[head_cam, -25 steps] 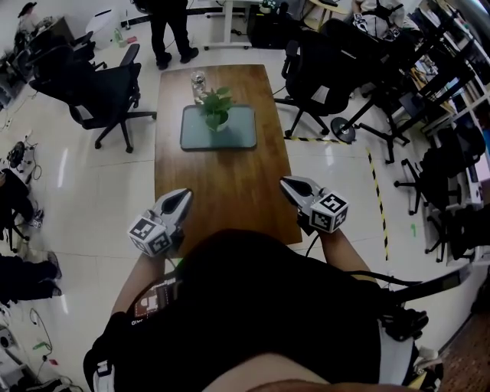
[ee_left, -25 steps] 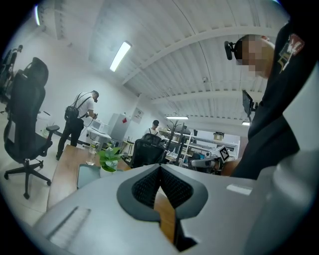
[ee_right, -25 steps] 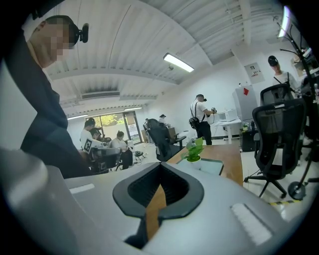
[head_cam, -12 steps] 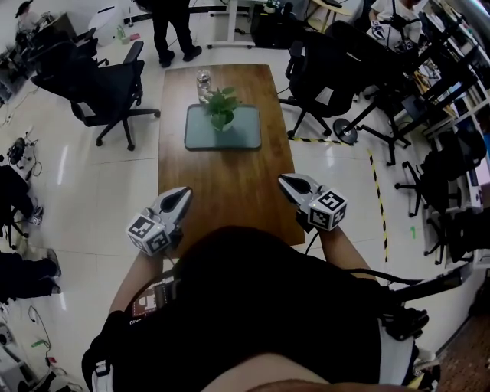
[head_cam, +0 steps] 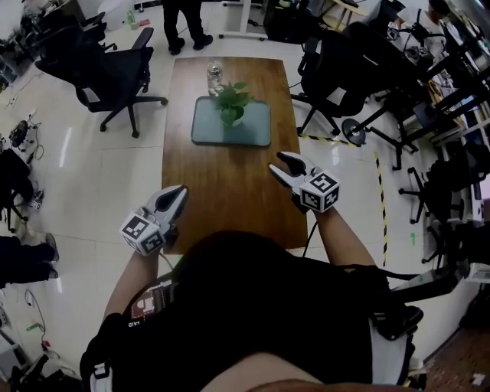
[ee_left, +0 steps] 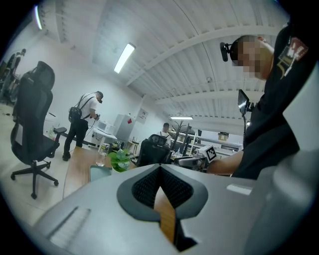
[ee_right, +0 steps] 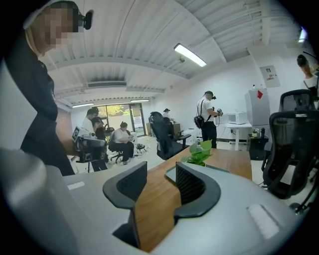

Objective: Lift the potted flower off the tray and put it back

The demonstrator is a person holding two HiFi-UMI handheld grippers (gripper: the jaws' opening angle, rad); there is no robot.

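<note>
Small green-leafed potted flower (head_cam: 232,109) in a pale pot is sitting upright in the flat grey-green rectangular tray (head_cam: 256,134), in the tray's far half, roughly mid-width. Nothing is touching it. Tray is lying on the far half of the long brown wooden worktop (head_cam: 222,191). Clear glass container (head_cam: 215,76) is standing on the wood just beyond the tray's far edge, left of the plant.

Right claw (head_cam: 277,163) is hovering over the worktop's right side, near the tray's near-right corner but apart from it, pointing toward the plant and tilting slightly down. Its jaws have just been opening. They are standing narrowly apart, gripping nothing, with only bare wood showing between them.

Left claw (head_cam: 179,192) is hovering over the worktop's near-left edge, well apart from the tray, pointing level. Its jaws are pressing together, empty.

Around the worktop:
- Black swivel office chair (head_cam: 115,69) is standing on the pale floor to the left.
- More black chairs (head_cam: 344,65) are standing to the right.
- Person in dark clothes (head_cam: 184,19) is standing past the far end.
- Yellow-black floor tape (head_cam: 380,199) is running along the right.
</note>
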